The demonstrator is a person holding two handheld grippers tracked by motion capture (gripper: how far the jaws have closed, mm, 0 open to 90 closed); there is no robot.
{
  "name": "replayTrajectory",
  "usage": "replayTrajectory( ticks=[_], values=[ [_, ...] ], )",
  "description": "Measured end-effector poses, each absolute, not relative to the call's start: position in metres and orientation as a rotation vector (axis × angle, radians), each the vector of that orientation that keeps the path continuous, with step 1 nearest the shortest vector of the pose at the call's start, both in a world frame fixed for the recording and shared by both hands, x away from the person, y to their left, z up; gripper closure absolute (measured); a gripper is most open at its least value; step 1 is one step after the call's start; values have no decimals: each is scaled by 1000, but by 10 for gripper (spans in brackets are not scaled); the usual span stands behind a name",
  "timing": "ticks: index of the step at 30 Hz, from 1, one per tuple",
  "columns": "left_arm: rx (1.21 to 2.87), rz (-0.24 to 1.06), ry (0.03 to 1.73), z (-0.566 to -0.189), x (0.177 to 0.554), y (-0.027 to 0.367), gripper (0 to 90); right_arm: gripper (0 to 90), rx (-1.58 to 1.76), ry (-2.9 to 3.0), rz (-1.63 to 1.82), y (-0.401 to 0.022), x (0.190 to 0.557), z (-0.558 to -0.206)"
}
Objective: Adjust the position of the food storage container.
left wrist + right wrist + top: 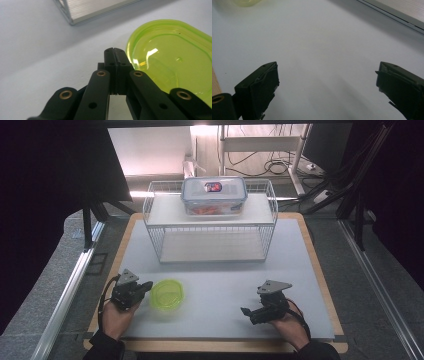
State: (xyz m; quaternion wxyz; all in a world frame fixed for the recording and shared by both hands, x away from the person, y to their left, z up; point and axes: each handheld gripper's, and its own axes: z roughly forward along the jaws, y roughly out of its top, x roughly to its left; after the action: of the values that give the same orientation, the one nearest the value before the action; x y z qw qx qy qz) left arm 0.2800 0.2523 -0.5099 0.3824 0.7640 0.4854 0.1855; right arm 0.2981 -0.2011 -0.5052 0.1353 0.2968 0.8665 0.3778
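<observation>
left gripper (146, 286) beside green lid (167, 294)

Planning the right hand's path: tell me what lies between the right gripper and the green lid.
Nothing: bare white table separates the right gripper from the green lid, as the high view shows.

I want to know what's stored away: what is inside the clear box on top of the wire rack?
Through the wall of the clear box something orange shows. Its lid and label cover the rest, so what it is cannot be told.
</observation>
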Motion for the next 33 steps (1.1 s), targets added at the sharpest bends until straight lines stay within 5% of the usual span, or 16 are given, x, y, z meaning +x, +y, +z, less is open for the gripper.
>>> replayTrajectory(
  ticks=[16, 33],
  values=[
    [2072, 299, 1185, -525, 259, 248, 899, 41, 862, 2512, 1079, -202, 299, -507],
    [2143, 263, 1124, -529, 274, 212, 899, 41, 866, 2521, 1069, -200, 300, -510]
  ],
)
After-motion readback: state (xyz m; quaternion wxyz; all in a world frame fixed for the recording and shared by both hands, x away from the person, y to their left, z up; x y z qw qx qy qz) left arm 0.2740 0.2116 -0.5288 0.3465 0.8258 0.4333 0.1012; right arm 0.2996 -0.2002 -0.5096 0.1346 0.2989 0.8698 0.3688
